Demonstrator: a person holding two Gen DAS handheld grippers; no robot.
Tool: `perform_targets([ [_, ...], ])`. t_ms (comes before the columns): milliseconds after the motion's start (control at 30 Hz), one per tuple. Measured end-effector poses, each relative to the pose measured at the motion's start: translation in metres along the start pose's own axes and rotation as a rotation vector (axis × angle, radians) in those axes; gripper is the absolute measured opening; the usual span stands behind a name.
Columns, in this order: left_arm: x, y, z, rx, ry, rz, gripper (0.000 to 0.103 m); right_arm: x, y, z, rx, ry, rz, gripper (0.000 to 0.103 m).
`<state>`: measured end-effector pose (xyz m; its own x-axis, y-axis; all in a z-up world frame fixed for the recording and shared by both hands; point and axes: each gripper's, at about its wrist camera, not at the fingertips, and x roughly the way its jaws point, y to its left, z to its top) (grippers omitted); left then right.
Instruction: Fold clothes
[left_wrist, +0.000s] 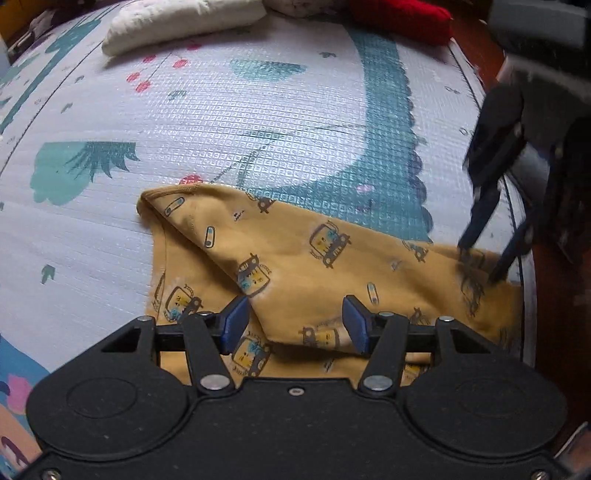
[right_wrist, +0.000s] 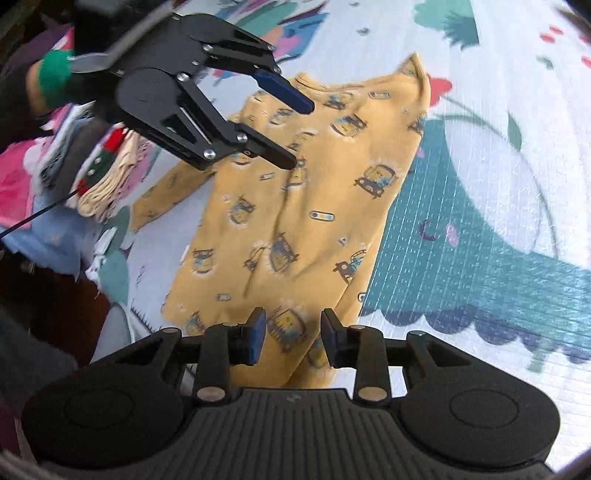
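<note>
I see the yellow garment (right_wrist: 295, 206) lying partly folded on the play mat (right_wrist: 480, 184). My left gripper (left_wrist: 295, 321) hovers above its near edge, jaws apart, holding nothing. My right gripper (right_wrist: 293, 332) hangs over its corner, jaws partly spread, empty. Beside the garment lies a clothes pile (right_wrist: 92, 177).

Mustard-yellow garment (left_wrist: 303, 254), printed all over with little grey-and-blue cartoon cars and safety pins. Under it, a pale play mat (left_wrist: 221, 122) with a fine grid texture, teal shapes, a scalloped teal band, red and pink dots. At the mat's far edge, a cream folded cloth (left_wrist: 177, 20) and a red knit (left_wrist: 402, 16). Grippers black, blue pads.
</note>
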<state>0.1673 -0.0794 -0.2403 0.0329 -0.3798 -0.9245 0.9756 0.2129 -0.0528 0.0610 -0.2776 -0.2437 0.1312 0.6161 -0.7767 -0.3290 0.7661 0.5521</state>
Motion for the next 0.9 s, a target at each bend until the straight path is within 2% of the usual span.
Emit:
perform_targets([
  [67,0.004,0.003,0.002,-0.022,-0.004,-0.006,0.055,0.007,-0.005,0.004,0.007,0.005,-0.032,0.031],
  [133,0.009,0.007,0.004,-0.050,-0.009,-0.004,0.055,0.014,-0.010,0.002,0.014,0.005,-0.074,0.018],
  [167,0.011,0.010,0.004,-0.068,-0.012,-0.003,0.055,0.012,-0.012,0.000,0.014,-0.004,-0.074,0.016],
  [200,0.013,0.014,0.005,-0.091,-0.017,-0.001,0.055,0.010,-0.013,-0.001,0.014,-0.013,-0.074,0.007],
  [233,0.014,0.021,0.005,-0.137,-0.033,0.003,0.055,0.009,-0.013,-0.002,0.002,-0.018,-0.078,0.003],
  [433,0.017,0.073,0.012,-0.492,-0.155,0.027,0.054,0.002,-0.013,-0.006,-0.048,-0.049,-0.091,0.003],
  [500,0.020,0.080,0.016,-0.545,-0.165,0.033,0.054,-0.003,-0.012,-0.005,-0.055,-0.072,-0.086,0.003],
  [600,0.026,0.080,0.024,-0.548,-0.161,0.045,0.052,-0.004,-0.008,-0.001,-0.072,-0.090,-0.087,0.003],
  [667,0.034,0.079,0.024,-0.556,-0.145,0.052,0.026,-0.005,-0.006,0.001,-0.081,-0.102,-0.090,0.003],
  [700,0.038,0.079,0.023,-0.564,-0.136,0.057,0.023,-0.005,-0.005,0.002,-0.084,-0.107,-0.091,0.003],
  [733,0.041,0.080,0.021,-0.579,-0.132,0.054,0.015,-0.004,-0.004,0.002,-0.082,-0.108,-0.088,0.003],
  [767,0.040,0.085,0.017,-0.625,-0.149,0.020,0.007,-0.005,-0.005,0.003,-0.080,-0.109,-0.086,0.003],
  [900,0.028,0.097,-0.005,-0.740,-0.230,-0.090,0.006,-0.006,-0.004,0.002,-0.070,-0.122,-0.066,0.003],
])
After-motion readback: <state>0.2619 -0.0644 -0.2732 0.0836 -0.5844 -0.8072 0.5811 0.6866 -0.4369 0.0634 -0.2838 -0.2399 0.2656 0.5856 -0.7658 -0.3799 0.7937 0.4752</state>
